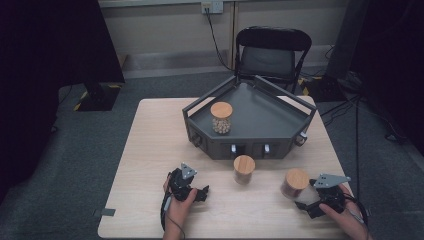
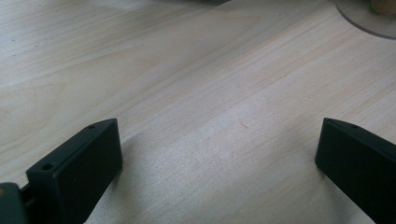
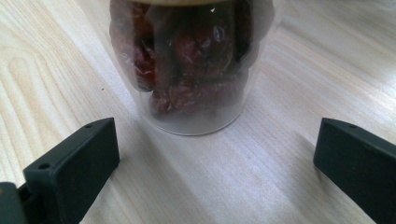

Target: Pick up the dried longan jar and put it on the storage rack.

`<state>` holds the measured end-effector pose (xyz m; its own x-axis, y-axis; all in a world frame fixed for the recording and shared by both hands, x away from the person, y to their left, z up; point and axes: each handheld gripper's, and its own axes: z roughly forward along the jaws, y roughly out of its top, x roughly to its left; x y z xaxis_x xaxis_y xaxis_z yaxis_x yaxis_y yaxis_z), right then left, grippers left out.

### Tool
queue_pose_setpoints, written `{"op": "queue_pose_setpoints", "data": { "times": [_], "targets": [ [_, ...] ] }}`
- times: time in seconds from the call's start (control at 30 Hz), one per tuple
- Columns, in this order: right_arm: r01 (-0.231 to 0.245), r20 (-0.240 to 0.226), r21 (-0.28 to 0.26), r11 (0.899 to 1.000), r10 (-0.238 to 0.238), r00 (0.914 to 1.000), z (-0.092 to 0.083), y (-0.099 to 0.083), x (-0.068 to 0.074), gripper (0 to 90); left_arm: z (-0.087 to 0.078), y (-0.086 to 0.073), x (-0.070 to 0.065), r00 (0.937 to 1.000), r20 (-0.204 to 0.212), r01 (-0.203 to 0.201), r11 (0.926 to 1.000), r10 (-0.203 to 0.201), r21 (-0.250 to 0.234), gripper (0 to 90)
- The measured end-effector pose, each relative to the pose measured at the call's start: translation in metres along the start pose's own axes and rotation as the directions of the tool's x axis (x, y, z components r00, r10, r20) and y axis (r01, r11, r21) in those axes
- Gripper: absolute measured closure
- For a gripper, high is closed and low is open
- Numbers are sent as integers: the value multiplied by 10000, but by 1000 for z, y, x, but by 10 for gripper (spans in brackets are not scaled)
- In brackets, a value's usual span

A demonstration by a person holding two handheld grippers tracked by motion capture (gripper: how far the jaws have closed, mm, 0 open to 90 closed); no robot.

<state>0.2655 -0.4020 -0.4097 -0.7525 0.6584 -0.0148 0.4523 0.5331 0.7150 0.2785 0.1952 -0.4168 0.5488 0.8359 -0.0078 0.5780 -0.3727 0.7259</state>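
Observation:
Three glass jars with wooden lids are on the scene. One with pale contents (image 1: 221, 118) stands in the dark grey tray (image 1: 270, 122). A second jar (image 1: 244, 169) stands on the table just in front of the tray. A third jar with dark red dried fruit (image 1: 295, 183) (image 3: 191, 70) stands at the front right. My right gripper (image 1: 306, 206) (image 3: 215, 163) is open just short of it, jaws wide, the jar ahead of them and not between them. My left gripper (image 1: 205, 192) (image 2: 219, 168) rests open over bare tabletop, left of the second jar.
The light wooden table (image 1: 150, 150) has free surface at the left and front. A black folding chair (image 1: 272, 52) stands behind the tray. A glass jar base (image 2: 369, 18) shows at the top right of the left gripper view.

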Motion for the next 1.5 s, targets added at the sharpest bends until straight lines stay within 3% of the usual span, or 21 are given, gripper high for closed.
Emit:
{"op": "queue_pose_setpoints", "data": {
  "times": [0.73, 1.27, 1.43, 1.5],
  "targets": [
    [-102, 99, 4, 9999, 102, 9999, -1, -1, 4, 0, 0, 0, -1, 10000, -57, 44, 10000, -44, 9, 2],
    [-79, -405, -78, 9999, 76, 9992, -9, -5, 3, 13, 0, 0, -1, 10000, -59, 49, 10000, -49, 3, 2],
    [111, -562, 54, 9999, -108, 9984, -11, 0, 6, 13, 0, 0, -1, 10000, -58, 49, 10000, -49, 3, 2],
    [197, -519, -151, 9997, -204, 9984, -13, -3, 9, 14, 0, 0, -1, 10000, -59, 47, 10000, -47, 4, 2]
  ]
}}
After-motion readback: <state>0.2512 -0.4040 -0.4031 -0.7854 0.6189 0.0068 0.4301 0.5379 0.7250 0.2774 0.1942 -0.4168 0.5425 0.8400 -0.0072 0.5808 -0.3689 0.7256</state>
